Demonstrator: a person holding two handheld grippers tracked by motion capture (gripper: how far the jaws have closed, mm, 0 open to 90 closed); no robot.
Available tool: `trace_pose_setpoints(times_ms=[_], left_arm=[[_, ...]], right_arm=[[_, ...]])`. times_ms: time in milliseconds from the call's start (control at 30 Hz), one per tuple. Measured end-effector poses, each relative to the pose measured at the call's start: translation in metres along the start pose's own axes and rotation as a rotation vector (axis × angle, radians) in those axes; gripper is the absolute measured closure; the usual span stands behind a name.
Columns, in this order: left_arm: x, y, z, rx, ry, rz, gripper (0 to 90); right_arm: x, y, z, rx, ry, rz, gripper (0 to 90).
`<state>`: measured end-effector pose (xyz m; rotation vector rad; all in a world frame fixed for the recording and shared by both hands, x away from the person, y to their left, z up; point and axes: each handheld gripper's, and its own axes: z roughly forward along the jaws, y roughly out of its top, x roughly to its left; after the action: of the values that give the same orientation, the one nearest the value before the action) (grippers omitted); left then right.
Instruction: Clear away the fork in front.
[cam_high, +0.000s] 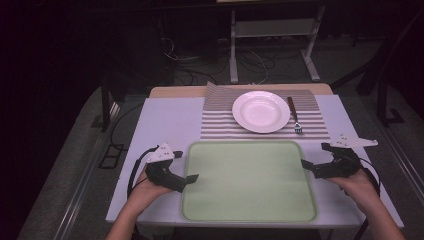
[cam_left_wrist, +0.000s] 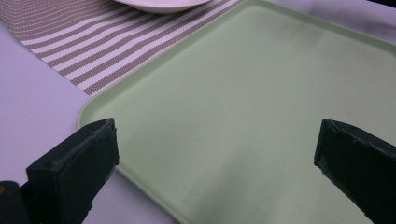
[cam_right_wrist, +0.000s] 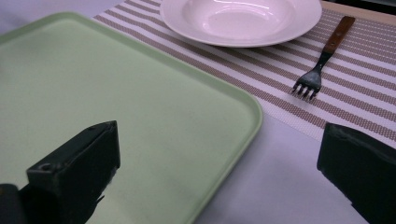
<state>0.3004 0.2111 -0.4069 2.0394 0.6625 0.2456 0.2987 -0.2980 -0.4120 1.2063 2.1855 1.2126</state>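
A pale green tray (cam_high: 250, 181) lies empty at the near middle of the white table. Behind it a striped placemat (cam_high: 220, 125) carries a white plate (cam_high: 260, 111) and a fork (cam_high: 294, 115) with a brown handle to the plate's right. My left gripper (cam_high: 192, 177) is open at the tray's left rim (cam_left_wrist: 98, 105), jaws wide apart over the tray corner. My right gripper (cam_high: 306, 166) is open at the tray's right rim (cam_right_wrist: 252, 112), holding nothing. In the right gripper view the plate (cam_right_wrist: 240, 18) and fork (cam_right_wrist: 322, 60) lie ahead.
The white table (cam_high: 165, 120) has bare surface left of the placemat and along both sides of the tray. A metal frame stand (cam_high: 272, 45) and cables sit on the dark floor beyond the table's far edge.
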Motion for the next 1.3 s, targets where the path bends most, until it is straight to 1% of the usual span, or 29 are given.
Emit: trace_pose_setpoints(times_ms=[167,200,267,367,467,567,767,867,1000,1167,1200,1233,1267,1300], left_arm=[[0.001,0.001,-0.001,-0.007,0.002,-0.002,0.0],[0.001,0.0,-0.001,-0.008,0.003,-0.004,0.0],[0.001,0.0,-0.002,-0.008,0.004,-0.005,0.0],[0.001,0.0,-0.002,-0.008,0.006,-0.004,0.0],[0.001,0.0,-0.002,-0.008,0.009,-0.004,0.0],[0.001,0.0,-0.002,-0.005,0.009,-0.001,0.0],[0.0,0.0,-0.001,-0.005,0.012,0.005,0.0],[0.0,0.0,-0.001,-0.006,0.012,0.003,0.0],[0.001,0.0,-0.001,-0.005,0.01,0.003,0.0],[0.001,0.0,-0.001,-0.008,0.01,0.002,0.0],[0.001,0.0,-0.002,-0.007,0.009,0.0,0.0],[0.001,0.0,-0.002,-0.007,0.009,0.0,0.0],[0.001,0.0,-0.001,-0.011,0.009,-0.002,0.0],[0.001,0.0,-0.001,-0.011,0.009,-0.002,0.0]], right_arm=[[-0.006,0.005,0.002,-0.007,-0.009,0.011,0.0],[-0.01,0.007,0.003,-0.011,-0.011,0.021,0.0],[-0.013,0.009,0.005,-0.01,-0.012,0.023,0.0],[-0.015,0.012,0.008,-0.006,-0.012,0.029,0.0],[-0.019,0.015,0.011,-0.011,-0.009,0.044,0.0],[-0.022,0.017,0.013,-0.006,-0.016,0.039,0.0],[-0.03,0.024,0.019,-0.006,-0.021,0.048,0.0],[-0.033,0.026,0.024,0.007,-0.025,0.049,0.0],[-0.038,0.029,0.03,0.033,-0.045,0.056,3.7],[-0.042,0.033,0.033,0.039,-0.058,0.062,6.5],[-0.045,0.035,0.035,0.048,-0.067,0.072,8.3],[-0.045,0.035,0.035,0.048,-0.067,0.072,8.3],[-0.047,0.038,0.037,0.061,-0.079,0.076,12.3],[-0.047,0.038,0.037,0.061,-0.079,0.076,12.3]])
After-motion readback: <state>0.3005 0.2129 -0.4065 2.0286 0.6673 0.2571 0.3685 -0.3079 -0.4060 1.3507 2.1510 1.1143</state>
